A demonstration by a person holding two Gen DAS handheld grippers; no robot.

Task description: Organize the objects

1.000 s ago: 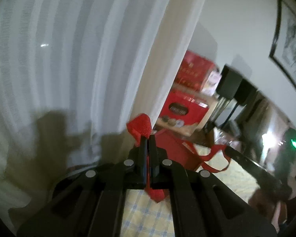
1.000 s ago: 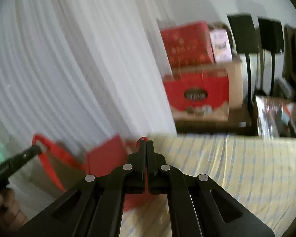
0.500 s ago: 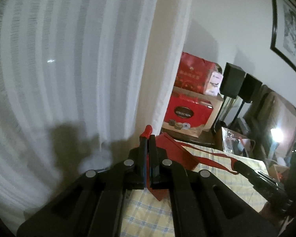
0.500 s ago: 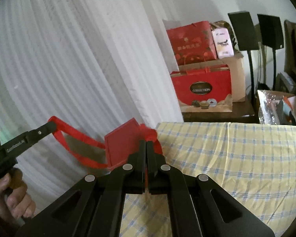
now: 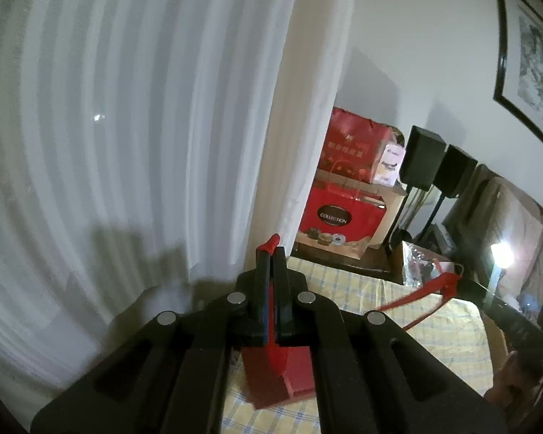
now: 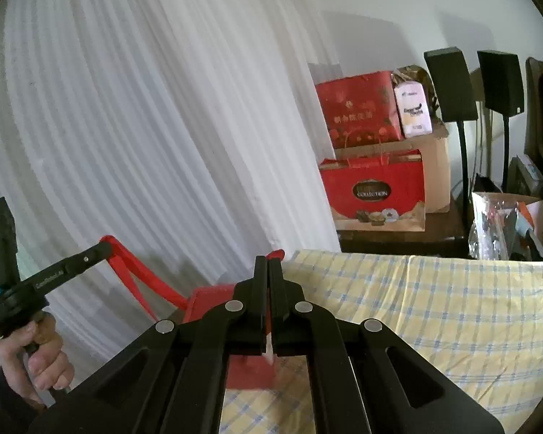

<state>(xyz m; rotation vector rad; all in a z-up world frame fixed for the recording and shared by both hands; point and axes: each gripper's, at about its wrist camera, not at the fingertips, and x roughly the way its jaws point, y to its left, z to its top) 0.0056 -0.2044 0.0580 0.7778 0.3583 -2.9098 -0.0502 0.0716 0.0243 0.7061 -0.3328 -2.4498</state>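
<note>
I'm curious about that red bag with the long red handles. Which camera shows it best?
The right wrist view: the red bag and a handle stretched to the left tool show together. The left wrist view shows only its body below the tool, and one handle.

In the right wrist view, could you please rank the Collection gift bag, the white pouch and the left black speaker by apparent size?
Largest to smallest, as they look:
1. Collection gift bag
2. left black speaker
3. white pouch
All three stand at about the same depth behind the checked cloth, so nearness hardly skews it.
</note>
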